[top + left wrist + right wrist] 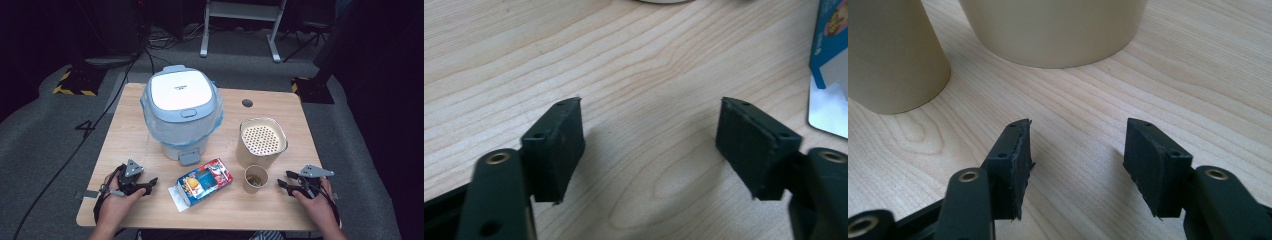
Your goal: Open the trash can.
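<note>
My left gripper (pixel 150 184) rests near the table's front left corner, held by a hand; its jaws stand open over bare wood (pixel 651 135). My right gripper (pixel 285 181) lies at the front right, jaws apart with nothing between them (pixel 1078 150). A colourful carton (pixel 204 183) lies flat between the two grippers, and its blue edge appears at the right of the left gripper view (pixel 831 45). A small paper cup (pixel 255 178) stands just left of the right gripper (pixel 893 55). Behind it is a larger beige tub (pixel 261 141) with a perforated top (pixel 1053 30).
A white and blue lidded bin (pixel 181 110) lined with a plastic bag stands at the middle back of the wooden table (pixel 125 130). A dark round hole (pixel 247 103) is in the tabletop at the back right. Cables run over the grey floor on the left.
</note>
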